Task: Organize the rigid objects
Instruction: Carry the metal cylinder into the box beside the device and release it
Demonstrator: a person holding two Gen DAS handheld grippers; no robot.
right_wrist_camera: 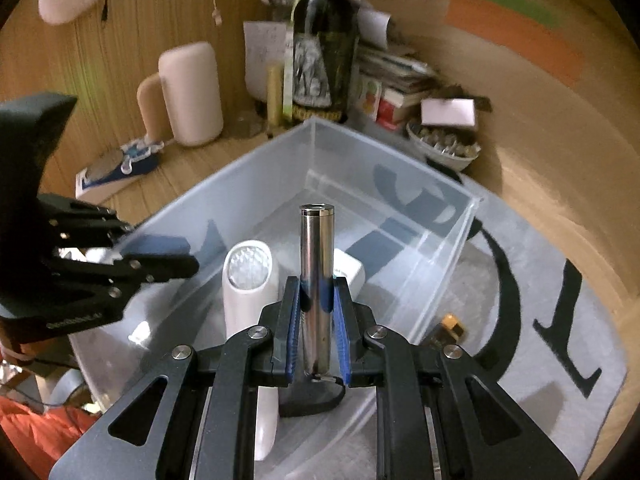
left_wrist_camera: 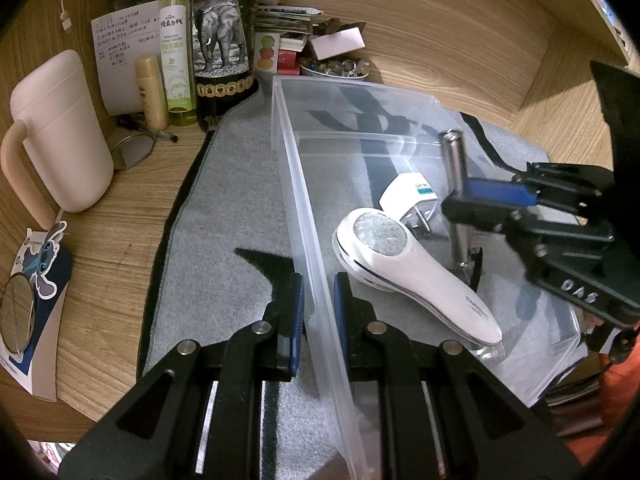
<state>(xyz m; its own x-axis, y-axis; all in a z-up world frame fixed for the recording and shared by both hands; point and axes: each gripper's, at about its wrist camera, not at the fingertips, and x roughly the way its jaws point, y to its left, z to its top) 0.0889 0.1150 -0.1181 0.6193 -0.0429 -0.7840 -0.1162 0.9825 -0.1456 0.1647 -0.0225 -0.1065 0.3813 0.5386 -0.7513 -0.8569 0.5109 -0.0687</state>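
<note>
The right gripper (right_wrist_camera: pixel 316 300) clamps a slim silver metal cylinder (right_wrist_camera: pixel 316 256) upright inside the clear plastic bin (right_wrist_camera: pixel 400 184), just beside a white handheld device (right_wrist_camera: pixel 250 280). The left gripper (left_wrist_camera: pixel 318 300) pinches the bin's wall.

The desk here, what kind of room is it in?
Probably a home desk or study nook: handwritten notes, a dark bottle, a lidded mug and stacked books crowd the wooden desktop.
</note>
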